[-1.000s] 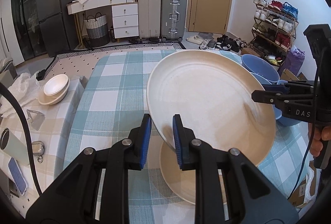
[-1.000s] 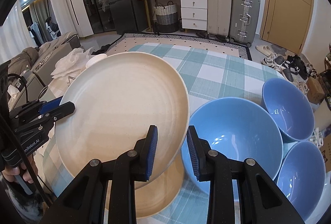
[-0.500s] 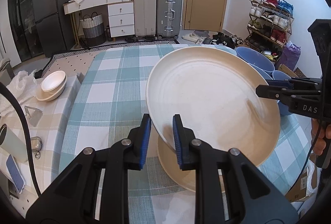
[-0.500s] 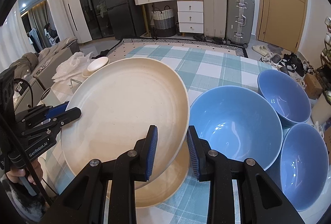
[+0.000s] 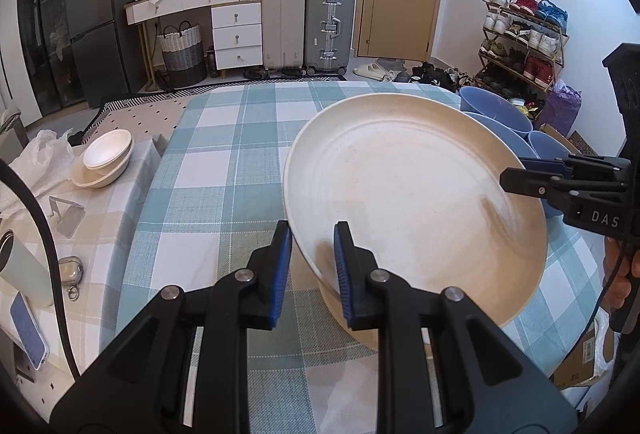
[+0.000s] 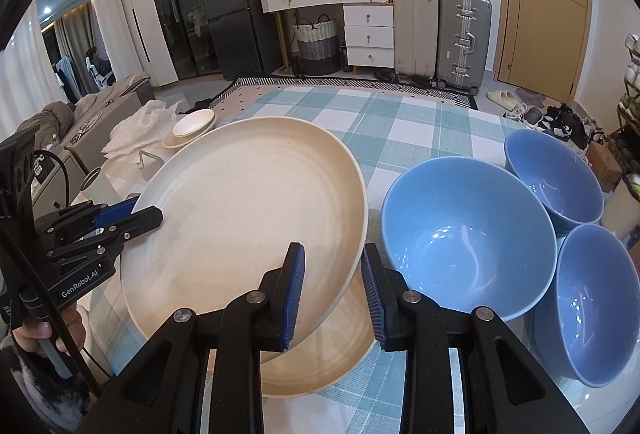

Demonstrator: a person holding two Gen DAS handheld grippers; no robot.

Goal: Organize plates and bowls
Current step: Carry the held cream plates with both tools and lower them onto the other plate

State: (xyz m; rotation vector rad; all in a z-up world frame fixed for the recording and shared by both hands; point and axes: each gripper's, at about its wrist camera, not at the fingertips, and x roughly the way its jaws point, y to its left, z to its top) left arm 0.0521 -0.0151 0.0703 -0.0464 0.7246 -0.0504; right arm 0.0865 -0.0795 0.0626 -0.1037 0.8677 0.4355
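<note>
A large cream plate [image 5: 412, 193] [image 6: 248, 209] is held in the air between both grippers. My left gripper [image 5: 308, 262] straddles its near rim, and shows at the plate's left rim in the right wrist view [image 6: 128, 213]. My right gripper [image 6: 332, 286] straddles the opposite rim, and shows at the right in the left wrist view [image 5: 516, 175]. A second cream plate [image 6: 320, 358] [image 5: 352, 318] lies on the checked tablecloth [image 5: 224, 169] just below. Three blue bowls [image 6: 464, 234] [image 6: 552, 177] [image 6: 600, 302] stand to the right.
A stack of small white bowls [image 5: 106, 161] sits on a side surface to the left, with a phone [image 5: 26, 330], a cup [image 5: 20, 270] and a plastic bag [image 5: 36, 161]. Suitcases [image 5: 328, 25], a dresser and a shoe rack [image 5: 520, 37] stand beyond the table.
Both grippers and the held plate have risen a little above the lower plate. The plate sits slightly flatter than before.
</note>
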